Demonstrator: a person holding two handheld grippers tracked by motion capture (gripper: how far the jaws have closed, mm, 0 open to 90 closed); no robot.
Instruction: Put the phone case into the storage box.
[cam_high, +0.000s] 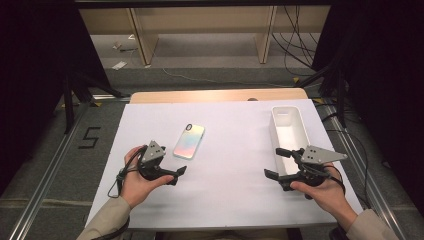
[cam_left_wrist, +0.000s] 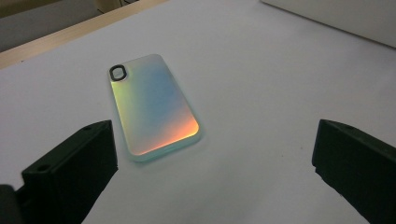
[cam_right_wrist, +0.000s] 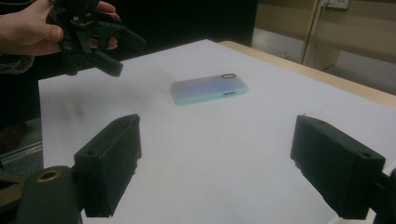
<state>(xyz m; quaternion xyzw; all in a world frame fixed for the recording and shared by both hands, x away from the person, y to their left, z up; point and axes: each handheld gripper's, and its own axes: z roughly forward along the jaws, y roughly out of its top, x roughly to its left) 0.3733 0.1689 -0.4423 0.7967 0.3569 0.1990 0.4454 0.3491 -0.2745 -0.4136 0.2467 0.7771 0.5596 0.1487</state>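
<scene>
One phone case (cam_high: 189, 141), one bin (cam_high: 288, 131), two grippers agape

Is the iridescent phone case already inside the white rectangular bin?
No, the iridescent phone case lies flat on the white table cover, apart from the white rectangular bin.

Bare sheet (cam_high: 225, 175) around phone (cam_high: 189, 141); white bin (cam_high: 289, 131) blocks right.

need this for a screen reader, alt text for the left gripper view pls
An iridescent phone case lies camera-hole up on a white table cover, untouched, just beyond the left tongs, whose two black jaws stand wide open.
</scene>
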